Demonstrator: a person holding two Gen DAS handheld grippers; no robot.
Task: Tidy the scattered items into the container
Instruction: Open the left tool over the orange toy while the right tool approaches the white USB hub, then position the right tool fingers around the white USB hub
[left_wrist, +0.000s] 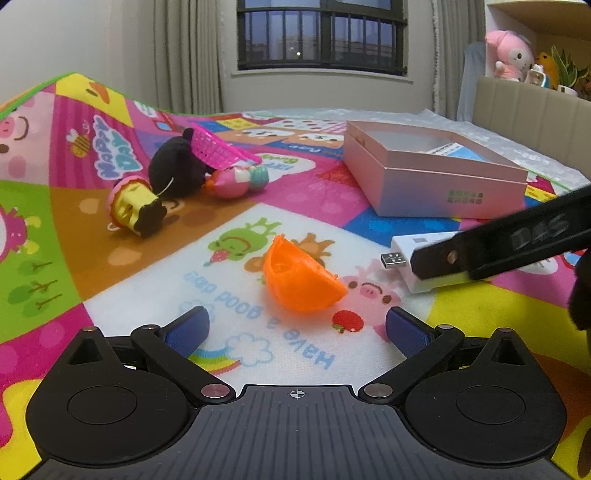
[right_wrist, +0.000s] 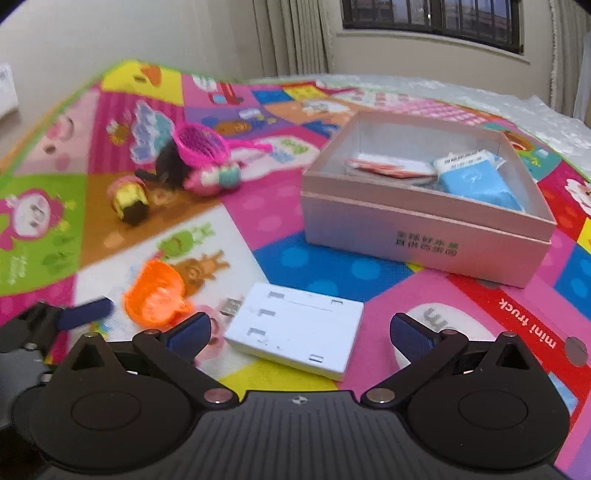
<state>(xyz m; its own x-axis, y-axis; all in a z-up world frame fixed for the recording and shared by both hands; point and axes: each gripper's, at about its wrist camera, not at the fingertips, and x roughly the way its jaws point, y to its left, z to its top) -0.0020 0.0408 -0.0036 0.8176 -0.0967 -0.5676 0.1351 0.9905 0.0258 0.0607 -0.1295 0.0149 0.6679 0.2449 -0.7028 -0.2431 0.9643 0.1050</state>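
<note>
An orange plastic half-shell (left_wrist: 301, 282) lies on the colourful play mat just ahead of my open, empty left gripper (left_wrist: 297, 328); it also shows in the right wrist view (right_wrist: 155, 295). A white USB hub (right_wrist: 295, 330) lies between the fingers of my open right gripper (right_wrist: 301, 334); in the left wrist view the hub (left_wrist: 424, 254) is partly covered by the right gripper's finger (left_wrist: 498, 243). The open pink box (right_wrist: 424, 221) holds a blue packet (right_wrist: 472, 181) and a red-white item (right_wrist: 388, 166). The box also shows in the left wrist view (left_wrist: 436, 184).
A pile at the back left holds a black plush (left_wrist: 177, 166), a pink toy basket (left_wrist: 218, 147), a pink doll (left_wrist: 236, 181) and a yellow-pink toy (left_wrist: 129, 203). A beige headboard (left_wrist: 535, 107) with plush toys stands at the right. The left gripper's finger (right_wrist: 85, 314) shows at the left.
</note>
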